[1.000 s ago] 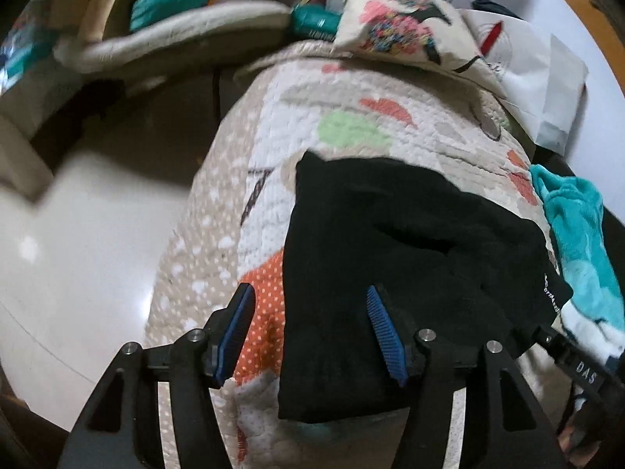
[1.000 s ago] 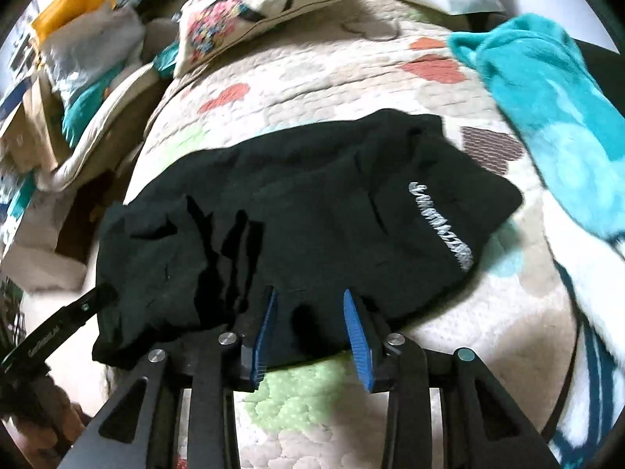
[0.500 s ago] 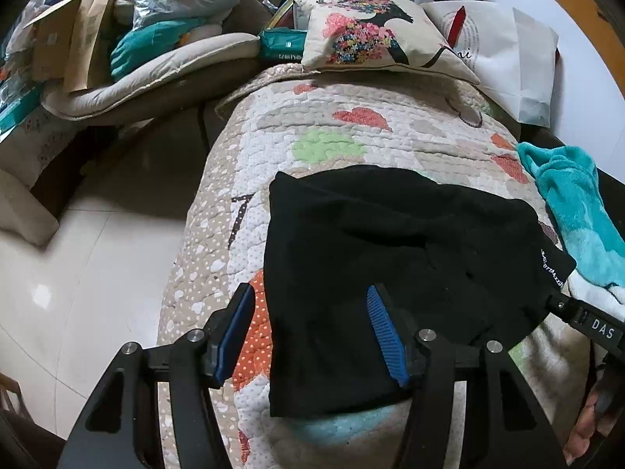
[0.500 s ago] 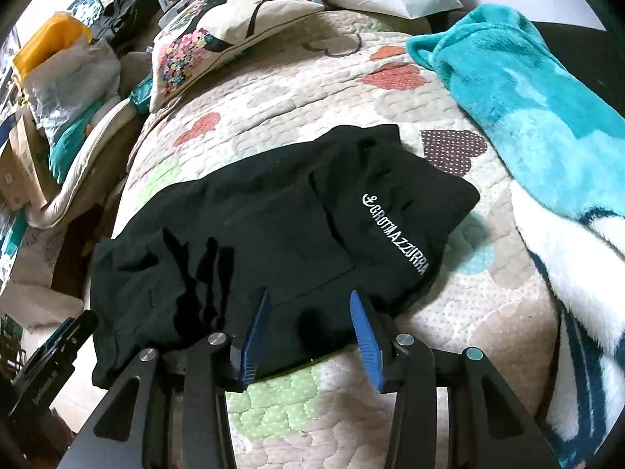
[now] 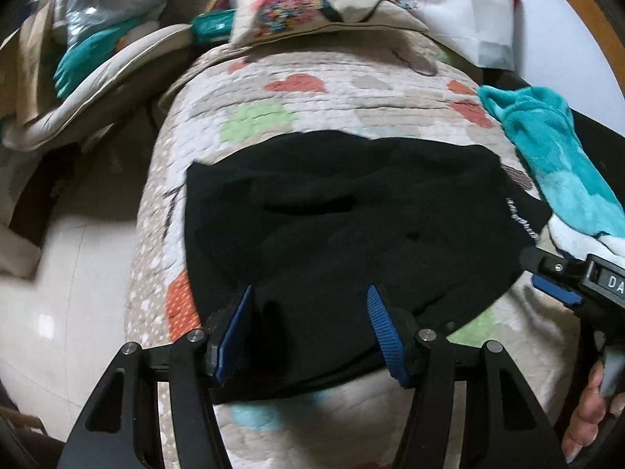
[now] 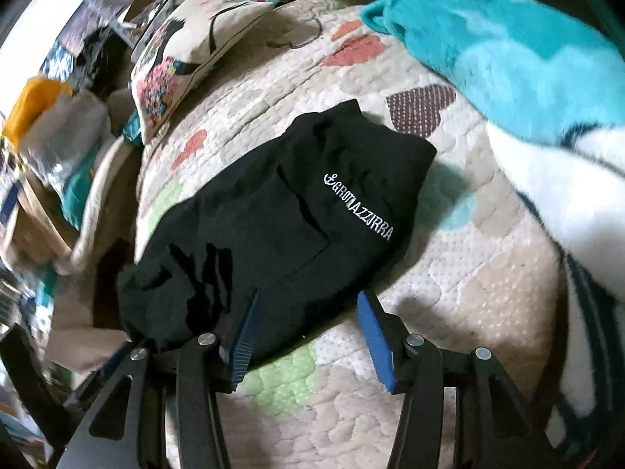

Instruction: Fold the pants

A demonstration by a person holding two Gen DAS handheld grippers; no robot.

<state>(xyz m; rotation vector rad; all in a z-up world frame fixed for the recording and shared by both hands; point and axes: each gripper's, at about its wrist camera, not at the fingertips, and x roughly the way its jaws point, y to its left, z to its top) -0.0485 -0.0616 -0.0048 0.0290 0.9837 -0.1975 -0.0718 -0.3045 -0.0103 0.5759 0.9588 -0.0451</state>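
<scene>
Both grippers moved nearer pants (image 5: 351, 234), fingers spread; white lettering (image 6: 357, 205) readable only right view.

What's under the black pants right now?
The black pants lie on the heart-patterned quilt, which shows all around them. Anything between the pants and the quilt is covered and cannot be seen.

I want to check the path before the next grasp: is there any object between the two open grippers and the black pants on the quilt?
Nothing visible is. The left gripper and right gripper both hang open right over the near edge of the black pants. The teal blanket lies off to the side on the quilt, apart from them.
</scene>
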